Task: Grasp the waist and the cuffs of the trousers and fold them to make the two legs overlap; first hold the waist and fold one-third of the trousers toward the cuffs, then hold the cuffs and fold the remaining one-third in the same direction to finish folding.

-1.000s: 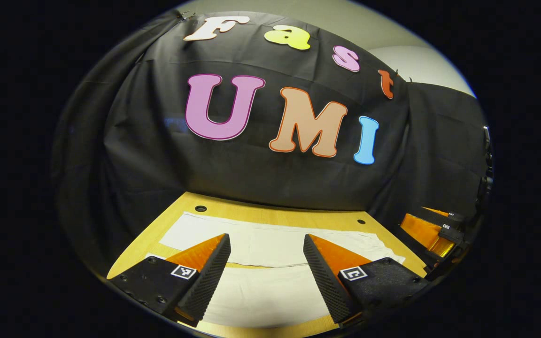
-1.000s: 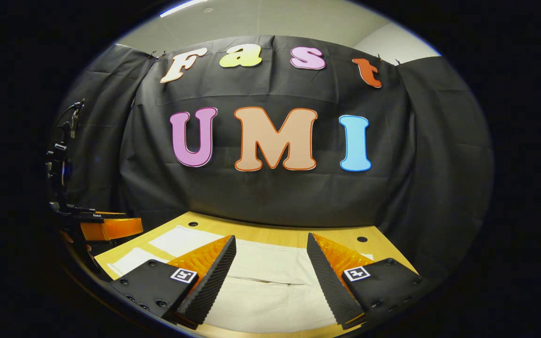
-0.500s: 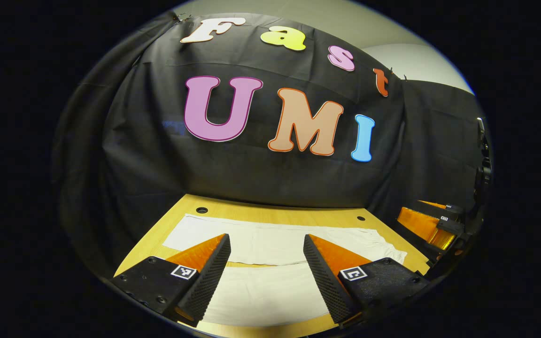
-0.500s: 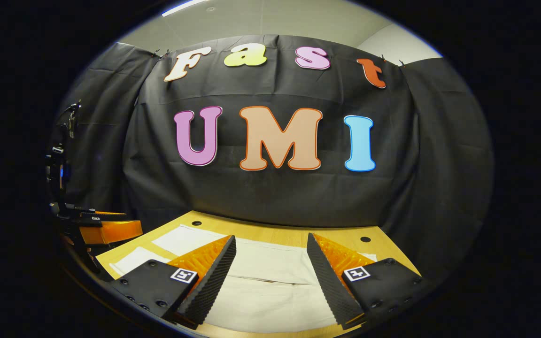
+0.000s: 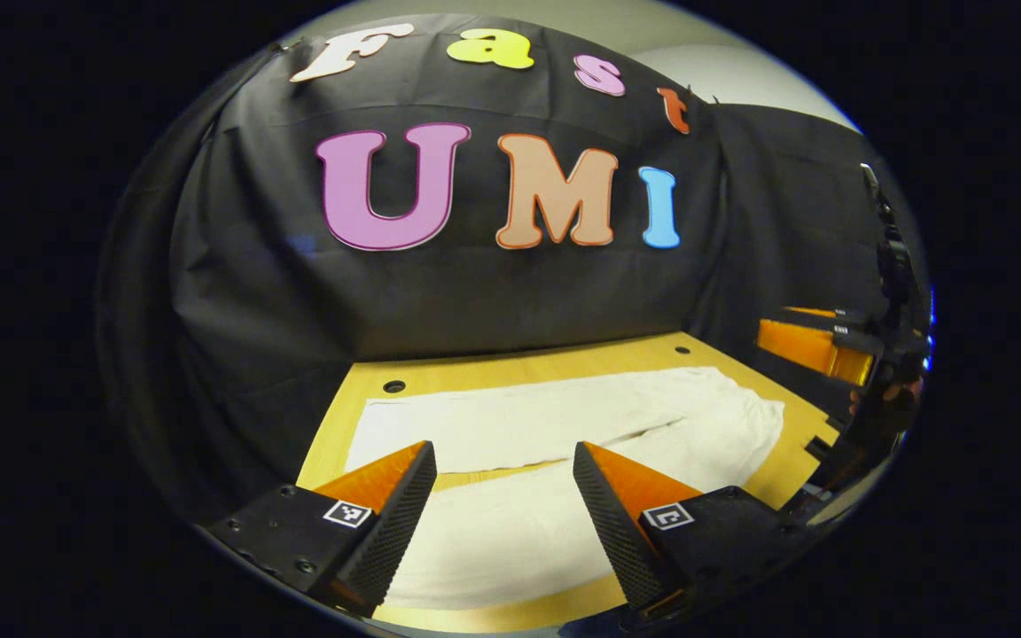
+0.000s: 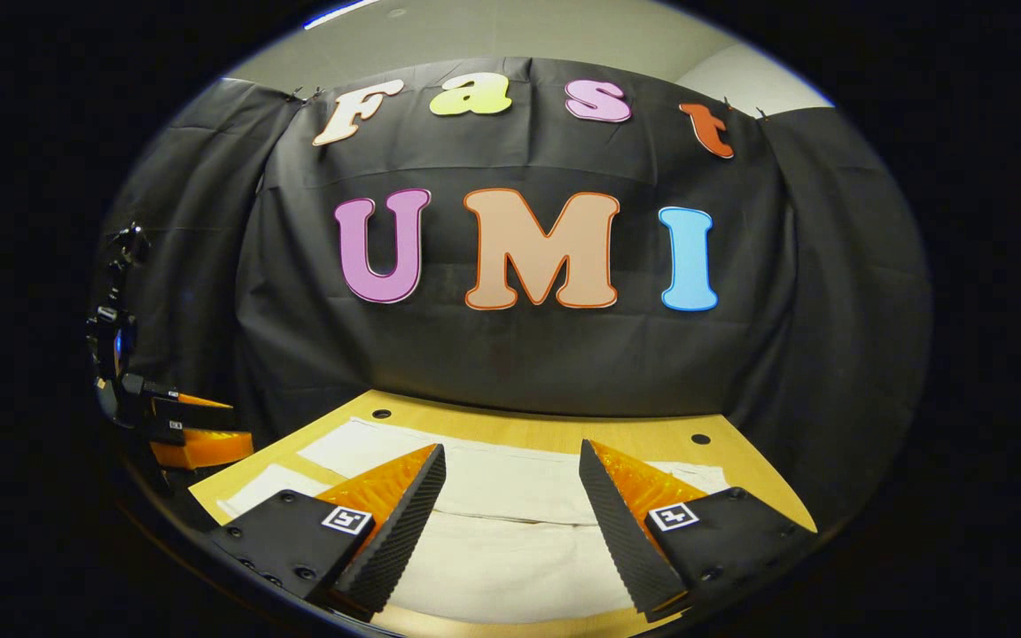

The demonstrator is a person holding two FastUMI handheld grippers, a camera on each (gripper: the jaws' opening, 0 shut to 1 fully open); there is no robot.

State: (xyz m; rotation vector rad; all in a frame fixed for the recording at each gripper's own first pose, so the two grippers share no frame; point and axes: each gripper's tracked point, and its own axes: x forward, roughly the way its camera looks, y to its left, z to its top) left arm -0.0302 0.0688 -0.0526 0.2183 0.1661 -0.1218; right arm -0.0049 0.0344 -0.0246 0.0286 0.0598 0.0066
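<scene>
White trousers (image 5: 555,425) lie flat and spread on the wooden table (image 5: 338,421), the two legs side by side with a thin gap between them. In the left gripper view my left gripper (image 5: 503,456) hovers open over the near leg, nothing between its fingers. At that view's right edge the right gripper (image 5: 816,341) is held above the trousers' wider end. In the right gripper view the trousers (image 6: 510,496) stretch across the table, and my right gripper (image 6: 510,456) stands open above them. The left gripper (image 6: 196,434) appears at that view's left edge.
The table (image 6: 741,470) backs onto the black cloth wall. Small round holes (image 5: 393,386) (image 5: 682,350) mark its far corners. Bare wood borders the trousers along the far edge and the near edge.
The left gripper has swung and lifted, so more of the trousers and the table's right part now show. The right gripper tilted down slightly. Both stay open; the trousers have not moved.
</scene>
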